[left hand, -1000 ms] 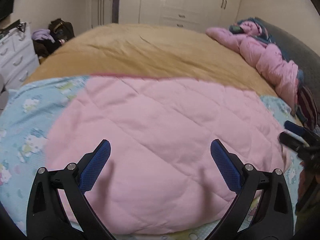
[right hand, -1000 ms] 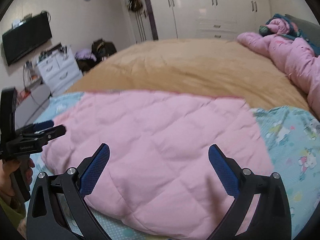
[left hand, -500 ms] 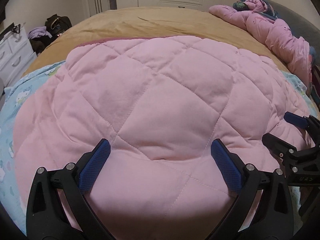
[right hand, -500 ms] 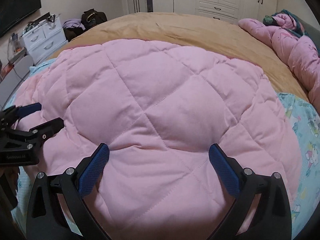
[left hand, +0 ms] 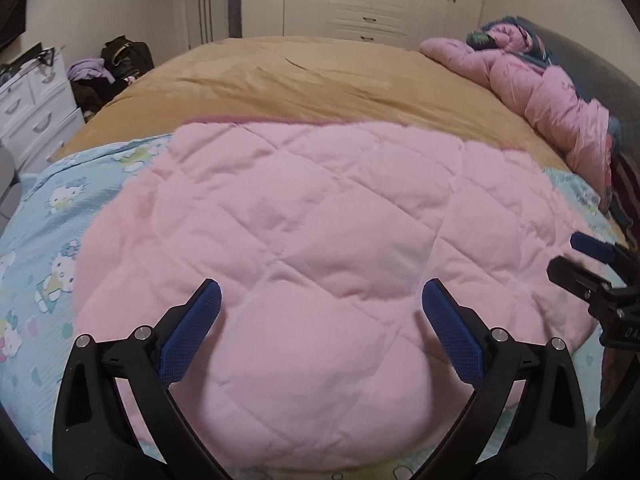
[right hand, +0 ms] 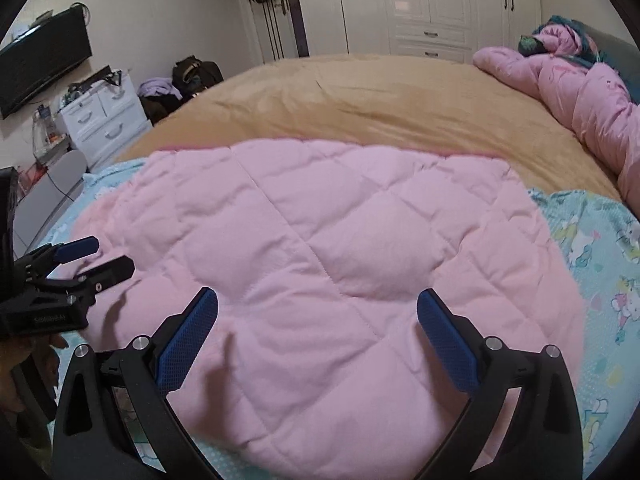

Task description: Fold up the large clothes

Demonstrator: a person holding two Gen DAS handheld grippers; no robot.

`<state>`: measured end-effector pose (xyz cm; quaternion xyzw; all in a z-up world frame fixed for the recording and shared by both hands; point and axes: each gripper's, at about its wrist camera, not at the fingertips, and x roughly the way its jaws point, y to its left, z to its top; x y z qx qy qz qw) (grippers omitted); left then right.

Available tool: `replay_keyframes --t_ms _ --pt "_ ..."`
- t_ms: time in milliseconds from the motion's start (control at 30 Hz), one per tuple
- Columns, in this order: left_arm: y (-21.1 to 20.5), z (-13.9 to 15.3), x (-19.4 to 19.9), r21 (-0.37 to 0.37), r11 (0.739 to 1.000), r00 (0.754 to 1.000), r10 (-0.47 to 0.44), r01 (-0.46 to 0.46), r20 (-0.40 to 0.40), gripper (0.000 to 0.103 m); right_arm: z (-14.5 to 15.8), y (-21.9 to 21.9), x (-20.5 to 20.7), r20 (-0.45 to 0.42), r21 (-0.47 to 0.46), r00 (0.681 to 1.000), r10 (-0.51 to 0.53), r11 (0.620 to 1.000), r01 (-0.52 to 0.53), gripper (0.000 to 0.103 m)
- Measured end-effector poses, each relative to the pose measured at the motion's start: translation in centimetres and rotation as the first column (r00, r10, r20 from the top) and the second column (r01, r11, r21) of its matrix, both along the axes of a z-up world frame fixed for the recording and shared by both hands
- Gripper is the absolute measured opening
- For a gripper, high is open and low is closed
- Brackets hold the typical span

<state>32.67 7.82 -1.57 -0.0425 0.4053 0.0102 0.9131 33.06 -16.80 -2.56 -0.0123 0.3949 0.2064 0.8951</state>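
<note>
Tan bedspread (left hand: 320,80) and blue cartoon sheet (left hand: 48,216) carry the flat pink quilted garment (left hand: 320,232), so my left gripper (left hand: 320,320) and right gripper (right hand: 316,320), both wide open and empty, could pinch sheet along with quilting.

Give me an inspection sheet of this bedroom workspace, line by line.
Surface: bed with tan cover and blue cartoon-print sheet.
Job's things: pink quilted piece lying flat on the sheet.
Clutter: crumpled pink jacket at the bed's far right.
Grippers: left hand-held gripper and right hand-held gripper open, holding nothing.
Cables: thin cord near the white dresser.
Surroundings: wardrobe, wall television, dark bags.
</note>
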Motion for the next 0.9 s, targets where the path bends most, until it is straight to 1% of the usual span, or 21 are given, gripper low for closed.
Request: replay_keyframes --t_ms 133,233,367,533,700,900 --pt "0.3 1.8 -0.9 -0.001 1.0 0.999 0.01 -0.01 0.038 0.095 1.7 -0.5 -1.3 0.026 0.035 1.0 0.005 0.999 -0.006 0.099" --pt "0.6 2.8 -1.6 -0.004 1.0 0.998 0.013 -0.012 0.056 0.095 2.9 -0.4 -1.9 0.044 0.045 0.999 0.006 0.999 -0.008 0.099" --pt "1.4 3.7 -2.7 0.013 0.999 0.996 0.029 -0.03 0.081 0.095 4.4 -1.0 -2.8 0.063 0.063 0.998 0.002 0.998 -0.006 0.099" --pt "2.1 4.8 -4.1 0.037 0.998 0.992 0.044 -0.049 0.115 0.095 6.3 -2.7 -4.0 0.098 0.105 0.995 -0.029 0.994 0.018 0.099" --pt "2.9 6.1 -5.6 0.04 0.997 0.987 0.053 -0.06 0.15 0.095 8.2 -4.3 -4.8 0.142 0.116 0.988 -0.061 0.992 0.045 0.099" --pt "4.0 7.5 -7.0 0.055 0.996 0.982 0.059 -0.07 0.179 0.095 9.2 -6.0 -5.6 0.167 0.117 0.982 -0.091 0.991 0.071 0.099"
